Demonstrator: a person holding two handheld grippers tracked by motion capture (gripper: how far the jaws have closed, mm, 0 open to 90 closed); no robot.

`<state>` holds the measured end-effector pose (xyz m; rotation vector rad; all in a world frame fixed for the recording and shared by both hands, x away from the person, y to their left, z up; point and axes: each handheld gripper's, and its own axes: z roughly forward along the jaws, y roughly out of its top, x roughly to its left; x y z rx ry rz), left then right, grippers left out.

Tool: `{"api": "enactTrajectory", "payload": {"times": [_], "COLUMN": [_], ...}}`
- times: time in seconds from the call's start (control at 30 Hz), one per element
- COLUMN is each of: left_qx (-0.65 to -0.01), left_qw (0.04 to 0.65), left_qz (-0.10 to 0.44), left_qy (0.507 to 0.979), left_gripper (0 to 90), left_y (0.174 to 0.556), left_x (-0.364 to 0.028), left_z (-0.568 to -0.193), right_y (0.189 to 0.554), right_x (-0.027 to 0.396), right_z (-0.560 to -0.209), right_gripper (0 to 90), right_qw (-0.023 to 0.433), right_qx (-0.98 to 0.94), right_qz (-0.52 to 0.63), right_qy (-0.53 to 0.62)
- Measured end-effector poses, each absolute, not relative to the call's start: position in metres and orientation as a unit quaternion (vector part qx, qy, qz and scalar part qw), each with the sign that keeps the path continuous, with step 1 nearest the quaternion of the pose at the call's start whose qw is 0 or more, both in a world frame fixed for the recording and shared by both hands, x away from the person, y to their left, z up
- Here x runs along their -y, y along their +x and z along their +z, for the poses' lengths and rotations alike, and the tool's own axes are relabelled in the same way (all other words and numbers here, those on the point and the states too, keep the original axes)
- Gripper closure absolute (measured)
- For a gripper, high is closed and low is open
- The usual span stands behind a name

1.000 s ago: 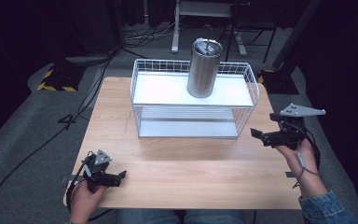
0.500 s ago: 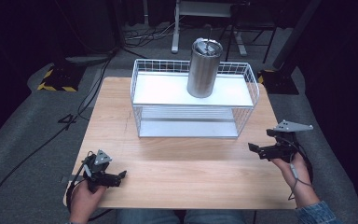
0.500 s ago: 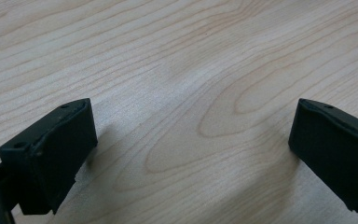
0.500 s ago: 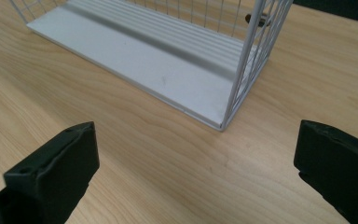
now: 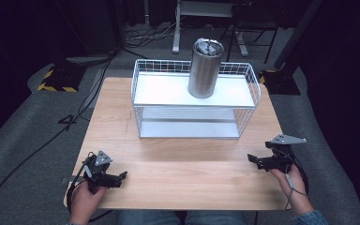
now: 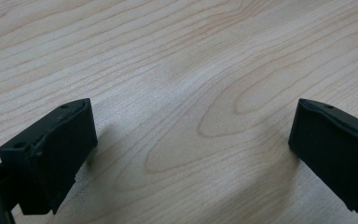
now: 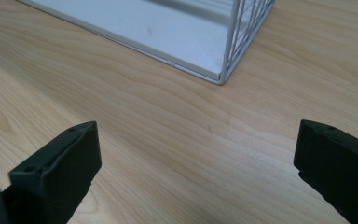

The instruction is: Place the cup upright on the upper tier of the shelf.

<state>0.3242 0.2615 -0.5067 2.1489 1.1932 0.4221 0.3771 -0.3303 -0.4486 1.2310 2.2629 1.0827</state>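
I see a light wooden table carrying a white wire two-tier rack toward its far edge.

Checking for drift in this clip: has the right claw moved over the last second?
Yes. The right claw has drawn back toward the person, away from the wire rack.

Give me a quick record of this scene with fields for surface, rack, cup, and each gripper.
surface: wooden table
rack: white wire shelf, two tiers, at the table's far side
cup: steel tumbler, upright on the top tier
left gripper: jaws open, low over bare wood, near left corner
right gripper: jaws open, near right edge, facing the shelf's corner
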Motion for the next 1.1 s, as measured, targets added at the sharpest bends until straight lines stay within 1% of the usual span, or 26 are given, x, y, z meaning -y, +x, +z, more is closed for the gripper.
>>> {"api": "enactTrajectory", "payload": {"times": [0.33,0.7,0.77,1.1], "left_qx": [-0.454,-0.454,-0.453,-0.454], "left_qw": [0.318,0.318,0.318,0.318], "left_qz": [0.160,0.160,0.160,0.160], "left_qy": [0.817,0.817,0.817,0.817], "left_gripper": [1.3,1.3,1.3,1.3], "left_y": [0.324,0.324,0.324,0.324], "left_x": [-0.261,-0.261,-0.262,-0.261], "left_z": [-0.507,-0.507,-0.507,-0.507], "right_y": [0.375,0.375,0.375,0.374], "right_x": [0.333,0.333,0.333,0.333], "right_z": [-0.480,-0.500,-0.504,-0.506], "right_gripper": [2.3,2.3,0.0,0.0], "right_qw": [0.181,0.176,0.179,0.184], "right_qx": [-0.809,-0.820,-0.818,-0.813], "right_qz": [0.350,0.322,0.329,0.338], "right_qy": [0.437,0.440,0.437,0.437]}}
